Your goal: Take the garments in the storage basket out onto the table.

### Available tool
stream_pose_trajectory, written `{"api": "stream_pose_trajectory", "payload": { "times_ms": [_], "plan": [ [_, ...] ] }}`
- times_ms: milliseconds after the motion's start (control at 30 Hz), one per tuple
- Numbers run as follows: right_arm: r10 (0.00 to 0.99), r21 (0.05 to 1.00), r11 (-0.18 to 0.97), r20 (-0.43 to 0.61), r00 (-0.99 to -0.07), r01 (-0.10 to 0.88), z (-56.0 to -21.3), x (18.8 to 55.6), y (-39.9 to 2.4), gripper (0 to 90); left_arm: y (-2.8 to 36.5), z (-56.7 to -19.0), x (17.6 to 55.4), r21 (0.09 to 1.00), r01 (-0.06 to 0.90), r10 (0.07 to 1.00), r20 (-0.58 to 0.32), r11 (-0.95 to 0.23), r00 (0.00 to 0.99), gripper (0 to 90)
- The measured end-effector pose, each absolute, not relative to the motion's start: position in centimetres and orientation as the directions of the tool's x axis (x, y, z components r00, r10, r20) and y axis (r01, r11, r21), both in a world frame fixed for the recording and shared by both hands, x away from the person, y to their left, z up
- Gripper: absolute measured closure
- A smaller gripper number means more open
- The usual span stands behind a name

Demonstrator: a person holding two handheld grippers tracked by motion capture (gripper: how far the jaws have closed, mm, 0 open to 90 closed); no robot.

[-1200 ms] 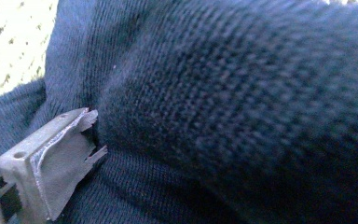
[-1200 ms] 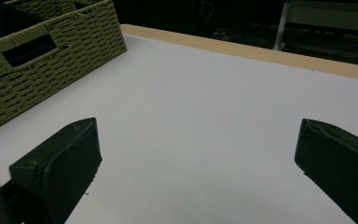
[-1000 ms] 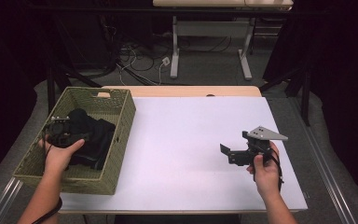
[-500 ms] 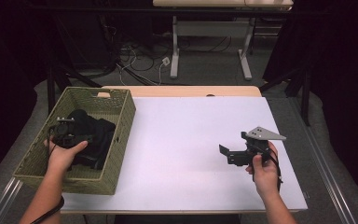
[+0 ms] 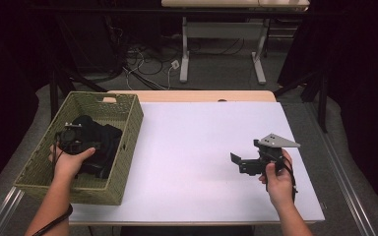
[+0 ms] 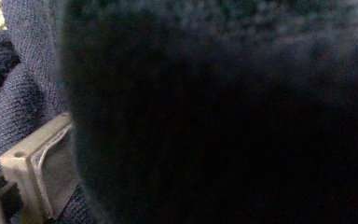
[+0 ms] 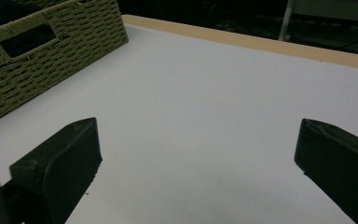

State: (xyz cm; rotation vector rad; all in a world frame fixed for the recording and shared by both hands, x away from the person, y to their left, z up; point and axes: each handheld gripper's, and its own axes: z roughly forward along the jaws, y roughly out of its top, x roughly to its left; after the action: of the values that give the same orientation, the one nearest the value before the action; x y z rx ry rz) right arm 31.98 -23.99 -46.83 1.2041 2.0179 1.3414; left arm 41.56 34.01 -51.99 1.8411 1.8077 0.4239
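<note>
The dark knitted cloth point(image 5: 101, 142) is lying bunched in the green woven basket point(image 5: 128, 147) at the left end of the counter point(image 5: 192, 147), and the left claw point(image 5: 71, 136) is sitting right down in it. In the left gripper view the dark blue knit point(image 6: 23, 102) is pressing against the lens and wrapping around one jaw, so I cannot tell whether that claw is parted or clamped on the fabric. The cloth is lying directly under and ahead of the left claw, so any lift looks likely to go straight up and over the basket wall. The right claw point(image 5: 243, 164) is hovering well apart over bare counter, its jaws spread wide and pointing toward the basket.
</note>
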Motion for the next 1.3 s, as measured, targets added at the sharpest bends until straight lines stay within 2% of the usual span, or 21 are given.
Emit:
{"api": "stream_pose_trajectory", "payload": {
  "times_ms": [200, 267, 500, 633, 867, 1100, 1300],
  "plan": [
    [0.842, 0.892, 0.154, 0.106, -0.53, 0.424, -46.9, 32.0, -24.0, 0.2, 34.0, -52.2, 41.8, 0.558, 0.83, 0.99, -0.128, 0.03, 0.051, 0.7],
    [0.841, 0.891, 0.155, 0.107, -0.531, 0.426, -46.9, 32.0, -24.0, 0.1, 34.0, -52.2, 41.7, 0.552, 0.833, 0.991, -0.126, 0.029, 0.049, 4.0],
    [0.841, 0.892, 0.16, 0.101, -0.531, 0.423, -46.9, 32.0, -24.0, 0.3, 34.3, -52.1, 41.5, 0.556, 0.831, 0.989, -0.133, 0.026, 0.059, 20.5],
    [0.839, 0.893, 0.162, 0.099, -0.534, 0.42, -47.0, 32.0, -23.8, 0.3, 34.6, -51.9, 41.4, 0.547, 0.836, 0.988, -0.147, 0.039, 0.05, 35.9],
    [0.837, 0.886, 0.164, 0.108, -0.536, 0.434, -47.1, 32.1, -23.7, 0.4, 34.7, -51.6, 41.3, 0.537, 0.841, 0.986, -0.166, 0.06, 0.036, 51.6],
    [0.84, 0.887, 0.161, 0.106, -0.532, 0.432, -47.2, 32.1, -23.9, 0.9, 35.6, -51.1, 41.0, 0.546, 0.828, 0.972, -0.235, 0.127, 0.006, 57.2],
    [0.847, 0.889, 0.149, 0.112, -0.521, 0.433, -47.2, 32.1, -24.1, 1.2, 36.1, -50.1, 40.4, 0.58, 0.799, 0.966, -0.259, 0.157, -0.002, 59.4]
  ]
}}
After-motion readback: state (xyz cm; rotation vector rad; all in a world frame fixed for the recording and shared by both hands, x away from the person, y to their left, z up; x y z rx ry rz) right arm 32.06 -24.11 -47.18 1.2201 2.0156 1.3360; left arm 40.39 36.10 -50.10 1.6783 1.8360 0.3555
